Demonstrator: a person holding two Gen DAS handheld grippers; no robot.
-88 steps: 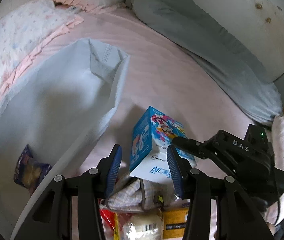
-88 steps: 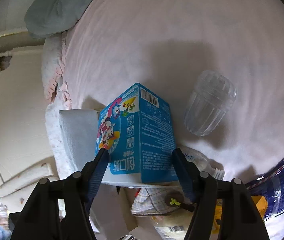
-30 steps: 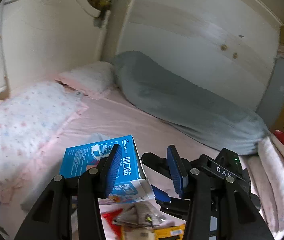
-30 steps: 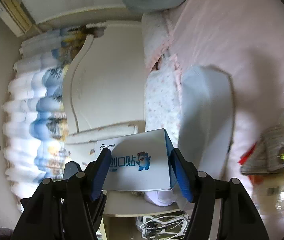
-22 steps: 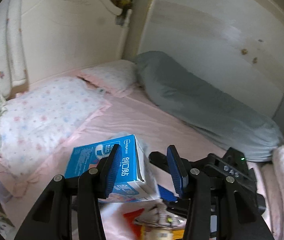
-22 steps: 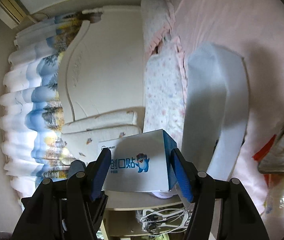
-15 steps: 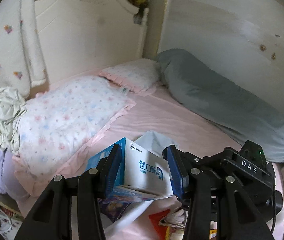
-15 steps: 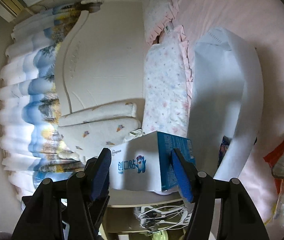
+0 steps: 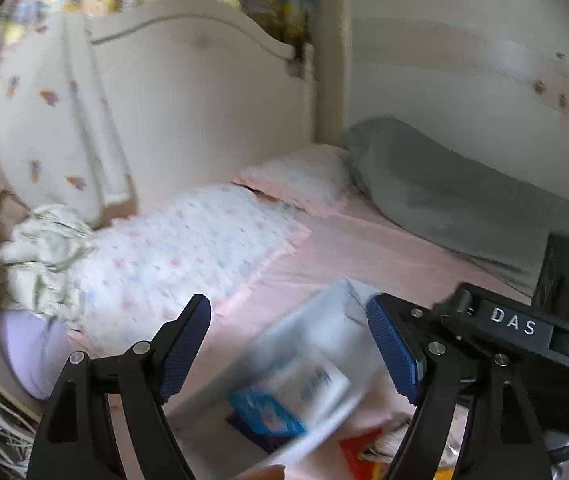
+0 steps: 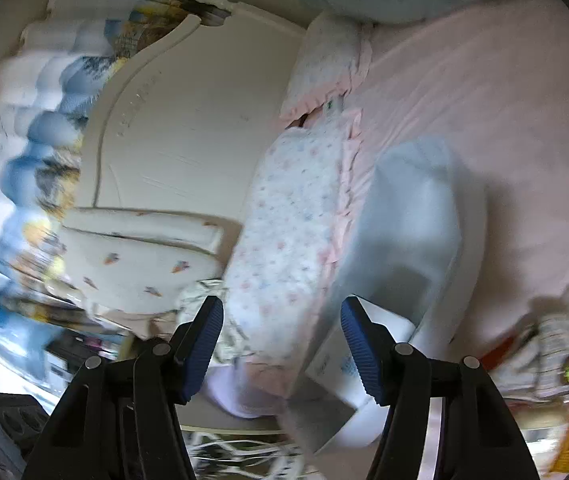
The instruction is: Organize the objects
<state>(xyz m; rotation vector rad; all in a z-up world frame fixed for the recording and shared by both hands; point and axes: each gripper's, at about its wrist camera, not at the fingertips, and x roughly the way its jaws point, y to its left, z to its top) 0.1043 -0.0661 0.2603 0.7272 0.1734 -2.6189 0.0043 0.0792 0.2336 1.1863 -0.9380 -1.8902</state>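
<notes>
Left gripper [image 9: 286,320] jaws are opening off the bag [image 9: 340,308]; right gripper [image 10: 280,320] jaws gape empty (box [image 9: 304,392] seemingly bagged).

Left gripper [image 9: 288,354] with blue ribbed pads above a pale blue fabric bag [image 9: 324,328] on a pink bedsheet [image 9: 364,248].

Jaws opening, with nothing pressed between the pads; blurred blue-and-white cardboard box [image 9: 300,396] below them, lying inside the bag mouth. Black right gripper [image 9: 524,340] with white letters just beside, at the right edge. Behind: flowered pillow with pink frill [image 9: 172,256], long grey bolster [image 9: 456,196] along the wall, cream curved headboard [image 9: 204,92]. Red and yellow packets at the bottom edge, too blurred to tell apart.
</notes>
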